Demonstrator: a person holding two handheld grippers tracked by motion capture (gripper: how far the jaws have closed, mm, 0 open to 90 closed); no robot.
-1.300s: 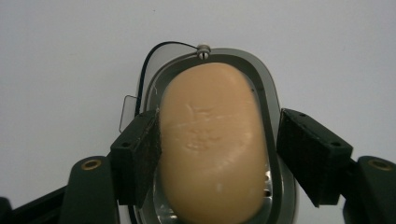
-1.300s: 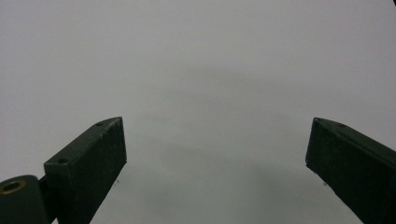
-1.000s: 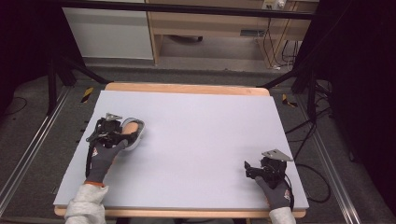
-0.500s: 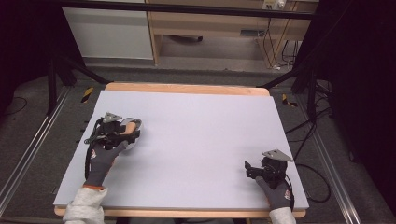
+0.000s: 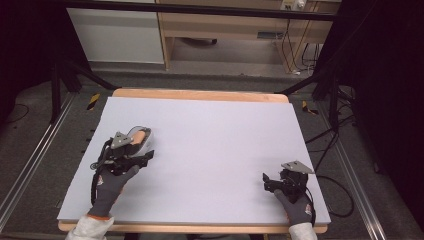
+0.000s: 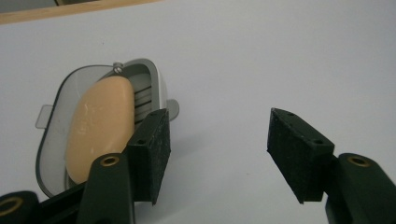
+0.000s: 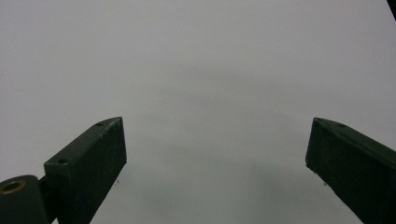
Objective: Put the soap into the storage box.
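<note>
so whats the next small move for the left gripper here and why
Probably shift the left gripper sideways toward the soap dish. Its jaws stand open over bare table, and the orange soap lies off to one side, beyond one jaw rather than between them.

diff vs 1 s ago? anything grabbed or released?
Left gripper shifted slightly toward the person and to the right, off the soap dish; it is open, holding nothing, the dish and soap beside one jaw. Whether it held the dish earlier can't be told. Right gripper stayed put, open, over the bare table.
</note>
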